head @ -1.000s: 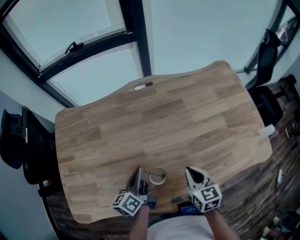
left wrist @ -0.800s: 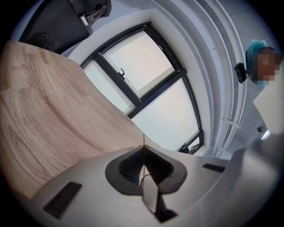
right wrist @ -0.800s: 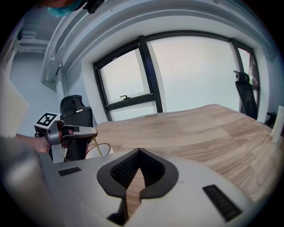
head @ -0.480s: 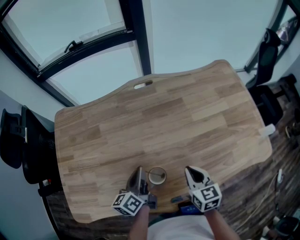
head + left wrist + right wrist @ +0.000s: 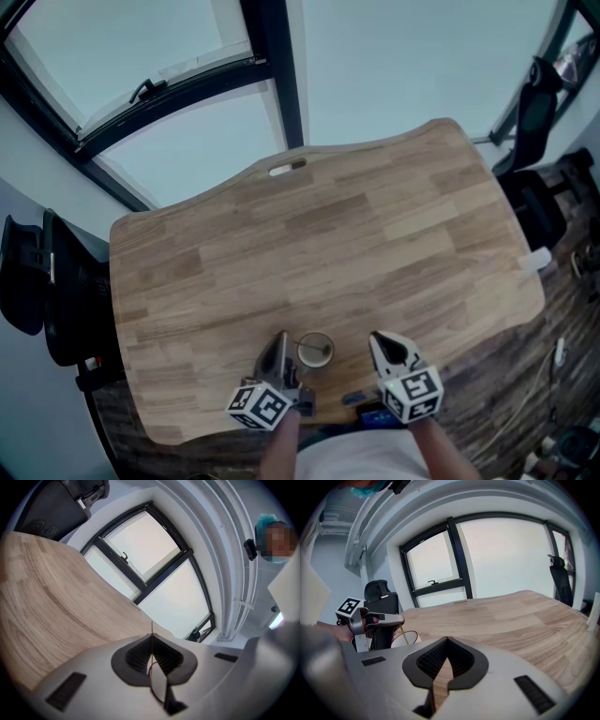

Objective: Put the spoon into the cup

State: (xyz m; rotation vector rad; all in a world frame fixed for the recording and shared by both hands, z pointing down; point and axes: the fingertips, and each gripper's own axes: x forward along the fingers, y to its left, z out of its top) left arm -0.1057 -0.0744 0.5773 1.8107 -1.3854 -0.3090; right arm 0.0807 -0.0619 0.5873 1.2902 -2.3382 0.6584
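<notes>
Near the front edge of the wooden table (image 5: 309, 234) stands a small pale cup (image 5: 315, 351), which the right gripper view shows low at the left (image 5: 400, 642). A thin yellowish spoon (image 5: 401, 634) slants from the left gripper's jaws down into the cup; from above it is a fine line across the rim (image 5: 313, 350). My left gripper (image 5: 279, 339) sits just left of the cup, shut, with that thin handle poking past its tips (image 5: 151, 636). My right gripper (image 5: 380, 339) hovers to the cup's right, shut and holding nothing (image 5: 447, 641).
Black chairs stand off the table's left side (image 5: 37, 291) and at the far right (image 5: 534, 117). A small white object (image 5: 536, 261) lies at the table's right edge. A dark-framed window (image 5: 272, 75) lies beyond the far edge.
Almost nothing differs: the left gripper has shifted very slightly, while the cup, spoon and right gripper stay where they were.
</notes>
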